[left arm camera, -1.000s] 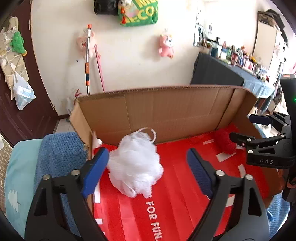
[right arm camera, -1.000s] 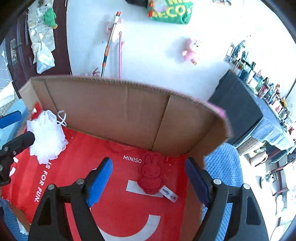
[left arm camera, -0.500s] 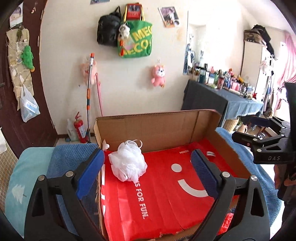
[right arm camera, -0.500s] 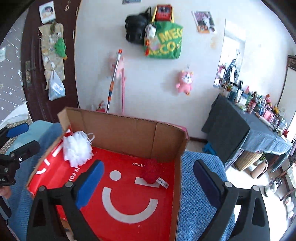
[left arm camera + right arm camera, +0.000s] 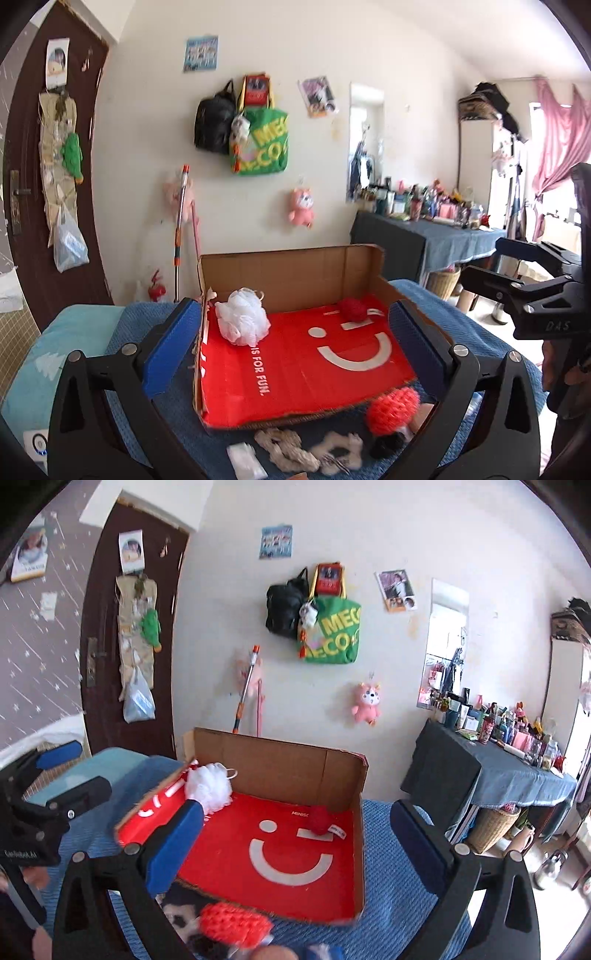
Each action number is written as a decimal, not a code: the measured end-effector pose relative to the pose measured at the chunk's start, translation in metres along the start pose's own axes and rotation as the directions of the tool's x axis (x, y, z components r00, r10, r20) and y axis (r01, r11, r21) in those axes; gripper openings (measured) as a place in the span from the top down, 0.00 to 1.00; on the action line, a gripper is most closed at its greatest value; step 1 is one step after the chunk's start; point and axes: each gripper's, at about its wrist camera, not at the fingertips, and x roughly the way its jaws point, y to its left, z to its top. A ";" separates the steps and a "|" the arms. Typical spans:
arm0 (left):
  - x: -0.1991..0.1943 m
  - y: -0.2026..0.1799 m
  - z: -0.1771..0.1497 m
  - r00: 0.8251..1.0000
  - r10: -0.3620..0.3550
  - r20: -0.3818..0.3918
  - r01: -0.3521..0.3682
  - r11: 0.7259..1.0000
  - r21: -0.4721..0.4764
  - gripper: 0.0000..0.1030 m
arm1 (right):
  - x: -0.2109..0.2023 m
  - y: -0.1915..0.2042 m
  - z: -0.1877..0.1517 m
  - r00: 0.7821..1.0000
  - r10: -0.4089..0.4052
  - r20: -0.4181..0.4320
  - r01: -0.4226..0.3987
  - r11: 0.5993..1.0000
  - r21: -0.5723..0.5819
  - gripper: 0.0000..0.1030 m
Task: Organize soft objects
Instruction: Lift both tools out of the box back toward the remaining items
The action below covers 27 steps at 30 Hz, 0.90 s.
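A cardboard box (image 5: 295, 269) (image 5: 280, 764) with a red smiley lining stands on a blue blanket. A white mesh puff (image 5: 243, 320) (image 5: 209, 785) lies in its back left corner. A small red soft toy (image 5: 352, 309) (image 5: 320, 819) lies at its back right. In front of the box lie an orange-red knitted toy (image 5: 392, 410) (image 5: 234, 925), a beige rope toy (image 5: 286, 448), a white-and-black plush (image 5: 340, 454) and a white pad (image 5: 245, 459). My left gripper (image 5: 291, 347) is open and empty above the box front. My right gripper (image 5: 295, 838) is open and empty.
The blue blanket (image 5: 140, 325) (image 5: 399, 904) covers the surface around the box. A light blue cushion (image 5: 55, 350) lies at the left. A dark table with bottles (image 5: 498, 771) stands at the right. Bags and plush toys hang on the far wall (image 5: 258, 144).
Both grippers have pulled back and up away from the box, staying open. The puff and red toy stay in the box; loose toys in front of it have come into view.
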 end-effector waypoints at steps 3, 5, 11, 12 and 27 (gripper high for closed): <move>-0.024 -0.008 -0.015 0.998 0.004 0.055 -0.005 1.000 0.016 0.00 | -0.017 0.003 -0.018 1.000 -0.003 0.021 0.003 1.000 0.001 0.00; -0.037 -0.011 -0.027 0.997 -0.007 0.071 0.007 1.000 -0.009 0.00 | -0.027 0.003 -0.033 0.999 -0.027 0.038 0.026 1.000 0.011 0.00; -0.047 -0.020 -0.059 0.997 0.030 0.073 -0.029 0.999 -0.021 0.00 | -0.053 0.007 -0.076 0.995 -0.051 0.084 0.047 0.998 0.046 0.00; -0.048 -0.022 -0.064 0.997 0.038 0.072 -0.036 0.999 -0.020 0.00 | -0.056 0.008 -0.082 0.994 -0.060 0.089 0.056 0.997 0.047 0.00; -0.045 -0.031 -0.143 0.997 0.074 -0.034 -0.075 0.996 -0.045 0.00 | -0.048 0.007 -0.162 0.998 -0.057 0.028 0.053 0.989 0.141 0.00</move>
